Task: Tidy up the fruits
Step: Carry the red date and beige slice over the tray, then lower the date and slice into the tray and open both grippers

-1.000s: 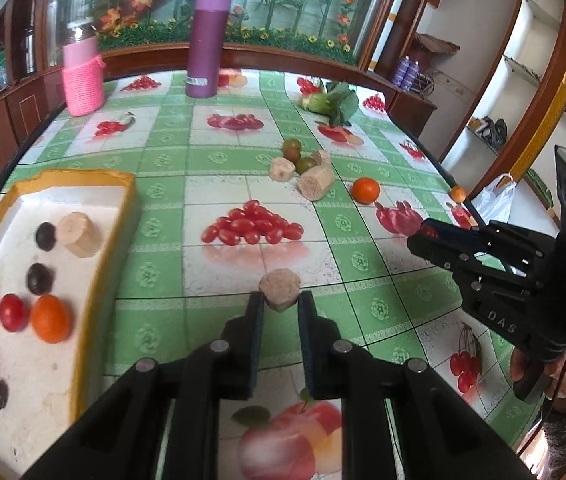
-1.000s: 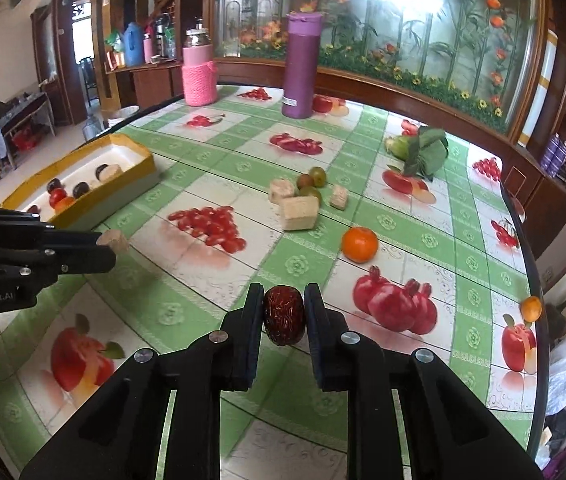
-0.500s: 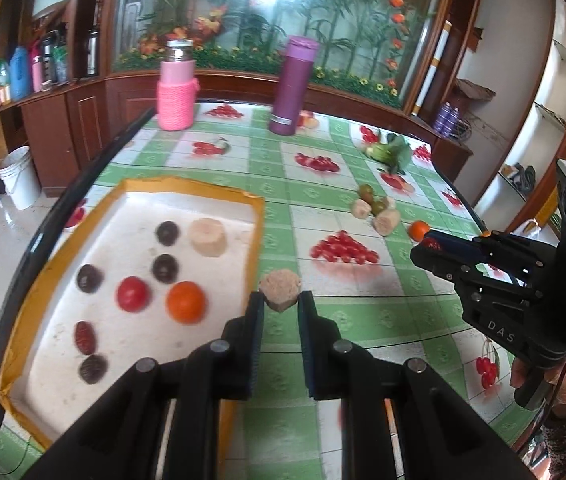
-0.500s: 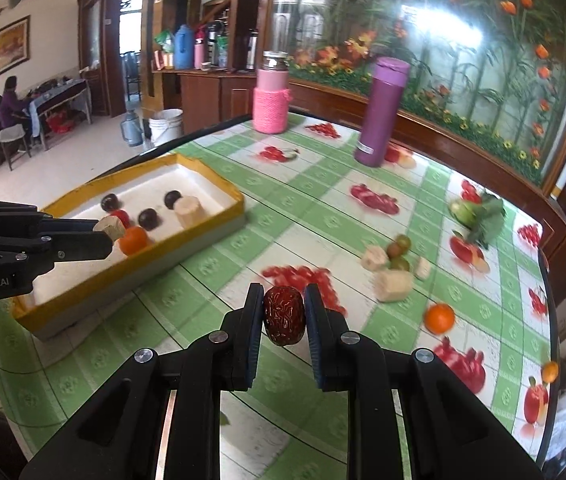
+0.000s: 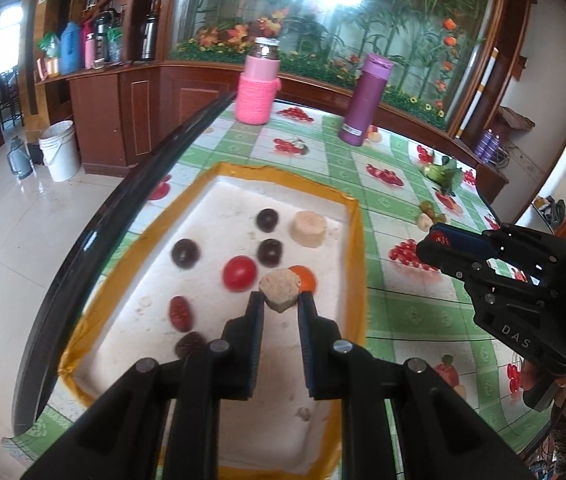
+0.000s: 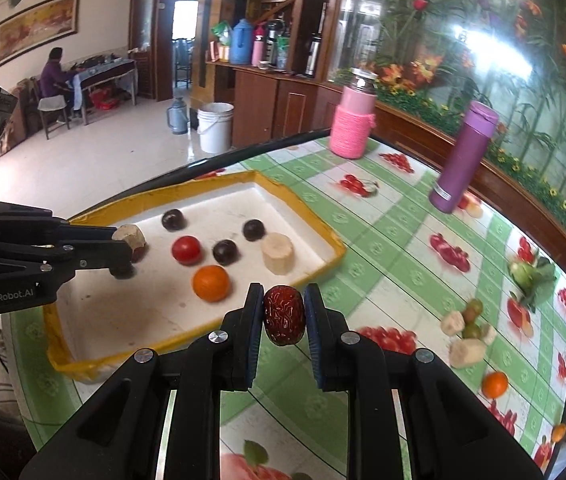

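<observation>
A lived-in home dining room: a fruit-print oilcloth (image 6: 383,240) covers the bench, wooden cabinets (image 6: 271,108) carry thermos flasks (image 6: 241,46), a framed painting (image 6: 37,26) hangs on the wall, and a person (image 6: 55,76) sits at another table (image 6: 103,72).

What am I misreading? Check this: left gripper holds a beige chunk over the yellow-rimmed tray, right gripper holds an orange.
One slip: the right gripper holds a wrinkled red date, not an orange, as the right wrist view shows. The left gripper does hold the beige chunk over the yellow-rimmed tray.
</observation>
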The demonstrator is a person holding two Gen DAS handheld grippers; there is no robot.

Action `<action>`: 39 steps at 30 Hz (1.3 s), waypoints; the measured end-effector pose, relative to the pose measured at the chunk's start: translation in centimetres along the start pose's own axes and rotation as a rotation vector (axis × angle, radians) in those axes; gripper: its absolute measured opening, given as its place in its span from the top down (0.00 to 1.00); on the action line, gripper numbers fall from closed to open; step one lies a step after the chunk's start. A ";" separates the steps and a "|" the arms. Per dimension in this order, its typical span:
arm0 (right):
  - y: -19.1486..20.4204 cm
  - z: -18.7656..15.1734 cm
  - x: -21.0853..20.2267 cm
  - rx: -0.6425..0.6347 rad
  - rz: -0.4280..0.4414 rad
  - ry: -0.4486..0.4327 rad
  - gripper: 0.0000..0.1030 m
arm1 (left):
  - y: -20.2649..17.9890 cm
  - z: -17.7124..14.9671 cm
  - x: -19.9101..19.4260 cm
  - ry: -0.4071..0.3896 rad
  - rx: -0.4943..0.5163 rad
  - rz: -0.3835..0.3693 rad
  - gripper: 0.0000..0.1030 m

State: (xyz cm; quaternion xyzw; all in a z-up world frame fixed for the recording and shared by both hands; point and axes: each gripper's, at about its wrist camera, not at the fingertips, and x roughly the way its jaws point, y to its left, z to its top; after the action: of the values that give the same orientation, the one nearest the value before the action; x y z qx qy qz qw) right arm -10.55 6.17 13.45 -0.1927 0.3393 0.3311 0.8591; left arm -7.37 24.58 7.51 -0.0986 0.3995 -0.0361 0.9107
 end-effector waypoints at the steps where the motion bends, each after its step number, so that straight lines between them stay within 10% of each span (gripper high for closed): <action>1: 0.4 0.2 0.2 -0.007 0.006 0.000 0.81 | 0.5 -0.1 -0.1 0.001 -0.004 0.008 0.81; 18: 8.3 1.2 6.8 -0.159 0.173 0.116 0.81 | 6.9 -2.1 1.2 0.074 -0.078 0.106 0.81; 39: 8.4 -0.1 9.7 -0.137 0.204 0.204 0.80 | 7.3 -2.3 4.2 0.169 -0.024 0.233 0.72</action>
State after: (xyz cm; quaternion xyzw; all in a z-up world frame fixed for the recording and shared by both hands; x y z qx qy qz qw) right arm -11.09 16.27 5.56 -0.2480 0.4191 0.4178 0.7670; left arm -6.31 30.72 1.43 -0.0591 0.4839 0.0667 0.8706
